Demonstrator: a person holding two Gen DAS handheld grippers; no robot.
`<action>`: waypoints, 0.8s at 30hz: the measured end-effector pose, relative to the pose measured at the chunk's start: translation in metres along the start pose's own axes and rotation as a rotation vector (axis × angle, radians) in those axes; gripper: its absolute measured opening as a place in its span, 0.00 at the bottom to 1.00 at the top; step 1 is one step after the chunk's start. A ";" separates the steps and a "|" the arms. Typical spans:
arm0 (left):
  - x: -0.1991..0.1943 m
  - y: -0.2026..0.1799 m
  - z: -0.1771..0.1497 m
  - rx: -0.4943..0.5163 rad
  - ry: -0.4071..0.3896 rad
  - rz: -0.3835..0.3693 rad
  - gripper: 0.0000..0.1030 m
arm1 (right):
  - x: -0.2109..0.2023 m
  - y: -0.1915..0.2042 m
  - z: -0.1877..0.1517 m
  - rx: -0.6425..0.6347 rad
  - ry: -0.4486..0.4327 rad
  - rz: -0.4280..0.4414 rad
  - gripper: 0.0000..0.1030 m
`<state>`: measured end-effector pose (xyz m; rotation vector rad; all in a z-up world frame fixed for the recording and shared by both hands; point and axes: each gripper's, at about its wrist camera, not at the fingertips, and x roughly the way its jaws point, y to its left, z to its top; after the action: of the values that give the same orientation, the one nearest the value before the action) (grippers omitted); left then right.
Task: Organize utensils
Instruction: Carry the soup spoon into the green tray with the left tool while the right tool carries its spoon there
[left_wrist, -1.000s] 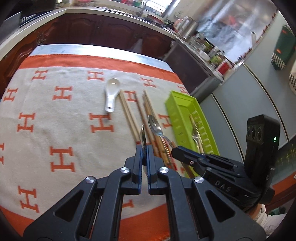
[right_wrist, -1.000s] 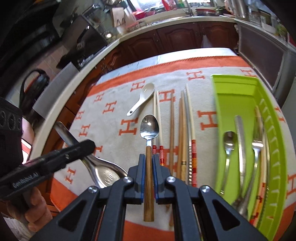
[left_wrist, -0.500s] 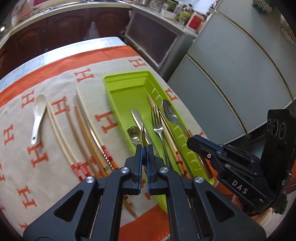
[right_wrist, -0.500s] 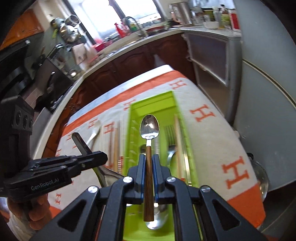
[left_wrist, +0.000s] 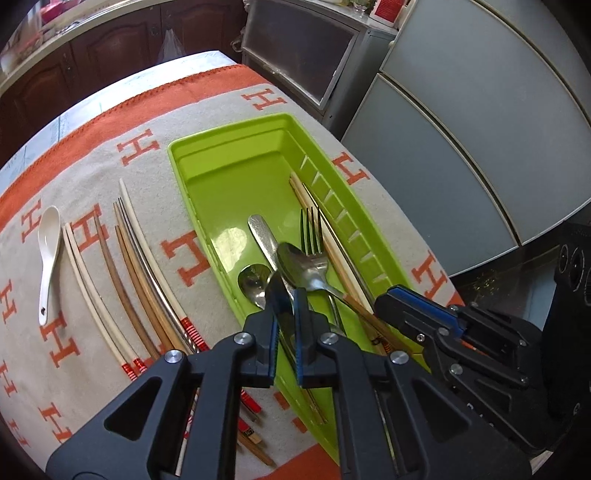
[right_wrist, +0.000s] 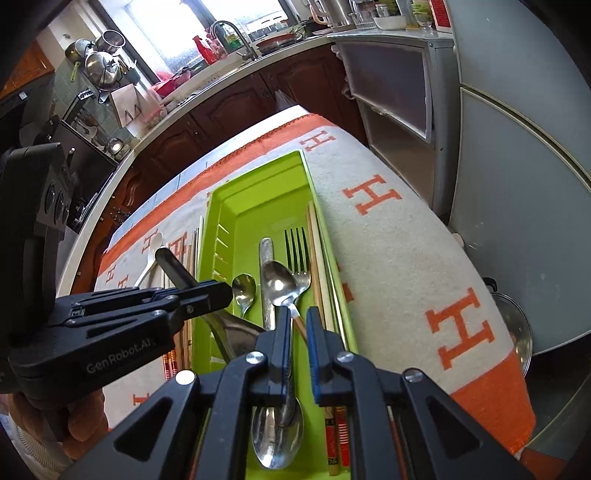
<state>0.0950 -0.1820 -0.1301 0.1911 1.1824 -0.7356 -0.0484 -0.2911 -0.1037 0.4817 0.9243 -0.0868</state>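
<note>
A green tray (left_wrist: 229, 173) (right_wrist: 258, 199) lies on the cloth and holds a fork (left_wrist: 312, 236), a knife, a small spoon (left_wrist: 253, 280) and chopsticks. My left gripper (left_wrist: 287, 295) is over the tray's near end, slightly open, with a large steel spoon (right_wrist: 229, 325) between its fingers. My right gripper (right_wrist: 298, 314) is slightly open; the wooden-handled spoon (right_wrist: 279, 284) (left_wrist: 299, 264) lies in the tray between its fingers, on the fork and knife.
Several chopsticks (left_wrist: 125, 266) and a white ceramic spoon (left_wrist: 48, 254) lie on the orange H-patterned cloth left of the tray. A grey cabinet (left_wrist: 461, 122) stands right of the table. A steel pot lid (right_wrist: 513, 332) sits beyond the table's right edge.
Both grippers moved from the chopstick row over to the tray. The right gripper lowered the wooden-handled spoon into the tray and its jaws parted. The left jaws parted slightly too.
</note>
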 end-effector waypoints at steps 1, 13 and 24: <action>0.000 0.001 0.000 -0.003 -0.001 0.002 0.06 | -0.001 0.001 0.000 -0.001 0.000 0.004 0.09; -0.042 -0.004 -0.016 -0.005 -0.064 0.013 0.38 | -0.010 0.015 -0.006 -0.031 0.000 0.020 0.09; -0.078 0.018 -0.055 -0.052 -0.084 0.030 0.39 | -0.018 0.030 -0.016 -0.073 0.015 0.030 0.09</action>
<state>0.0497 -0.1080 -0.0867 0.1328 1.1153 -0.6799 -0.0631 -0.2599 -0.0867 0.4288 0.9316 -0.0217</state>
